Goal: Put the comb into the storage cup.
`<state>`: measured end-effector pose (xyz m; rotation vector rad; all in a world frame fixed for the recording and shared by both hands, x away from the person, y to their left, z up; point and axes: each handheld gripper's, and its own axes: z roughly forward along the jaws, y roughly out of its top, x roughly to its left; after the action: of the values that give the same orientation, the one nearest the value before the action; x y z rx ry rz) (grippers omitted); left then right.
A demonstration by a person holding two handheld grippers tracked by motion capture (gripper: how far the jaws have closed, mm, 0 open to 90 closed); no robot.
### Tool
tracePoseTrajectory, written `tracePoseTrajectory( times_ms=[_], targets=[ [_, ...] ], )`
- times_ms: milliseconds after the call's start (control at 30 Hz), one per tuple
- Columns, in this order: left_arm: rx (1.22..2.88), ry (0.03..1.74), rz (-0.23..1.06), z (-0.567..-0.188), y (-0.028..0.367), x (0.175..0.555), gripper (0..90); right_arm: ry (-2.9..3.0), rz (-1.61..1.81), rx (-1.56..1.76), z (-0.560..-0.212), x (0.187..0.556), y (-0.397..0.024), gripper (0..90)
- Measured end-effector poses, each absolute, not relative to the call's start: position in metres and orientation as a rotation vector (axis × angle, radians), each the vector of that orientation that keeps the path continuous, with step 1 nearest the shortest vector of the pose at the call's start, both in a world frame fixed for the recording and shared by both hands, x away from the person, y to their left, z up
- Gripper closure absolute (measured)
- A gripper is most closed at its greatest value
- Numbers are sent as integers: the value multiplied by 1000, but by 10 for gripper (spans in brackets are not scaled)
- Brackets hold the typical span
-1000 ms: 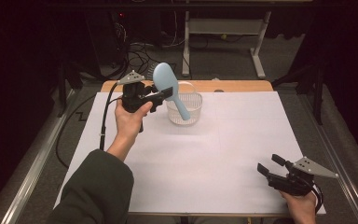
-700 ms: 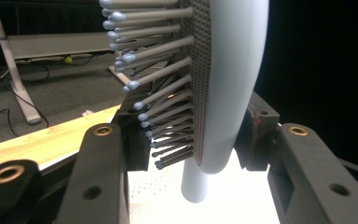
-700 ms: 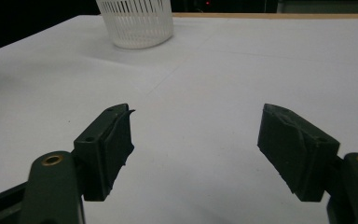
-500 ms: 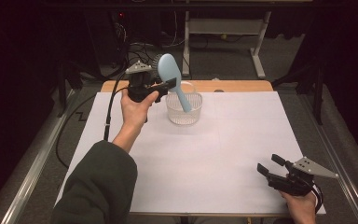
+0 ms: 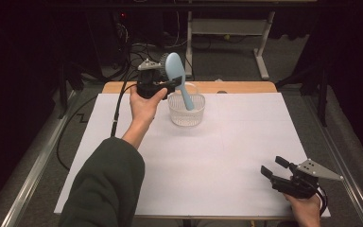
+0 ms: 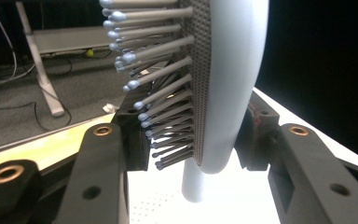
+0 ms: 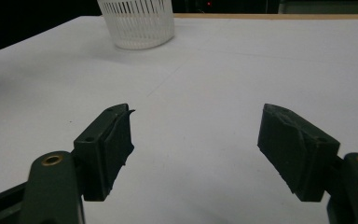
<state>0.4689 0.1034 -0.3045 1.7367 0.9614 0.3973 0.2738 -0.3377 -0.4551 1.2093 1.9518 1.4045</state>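
My left gripper point(image 5: 170, 85) is shut on a light blue hairbrush point(image 5: 176, 71), held in the air at the far side of the table. The brush head points up and its handle slants down over a white slotted basket point(image 5: 186, 116). In the left gripper view the jaws clamp the hairbrush point(image 6: 228, 93) near the base of its head, bristles facing left. My right gripper point(image 5: 276, 168) rests low near the table's front right corner. It is open with nothing between its fingertips point(image 7: 114, 135).
A white sheet point(image 5: 217, 156) covers the table, with a wooden edge point(image 5: 246, 87) showing at the back. The white basket point(image 7: 137, 21) stands far ahead in the right gripper view. Cables and a metal frame point(image 5: 227, 28) lie on the floor beyond.
My left gripper has carried the hairbrush away from me and a little to the right, so the handle now hangs over the basket. The right gripper has stayed where it was.
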Motion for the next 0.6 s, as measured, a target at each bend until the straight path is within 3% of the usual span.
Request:
tracePoseTrajectory(
  times_ms=[600],
  targets=[
    [1775, 1007, 410, -324, 97, 483, 544, 1956, 1409, 1209, -455, 275, -338, 263]
  ],
)
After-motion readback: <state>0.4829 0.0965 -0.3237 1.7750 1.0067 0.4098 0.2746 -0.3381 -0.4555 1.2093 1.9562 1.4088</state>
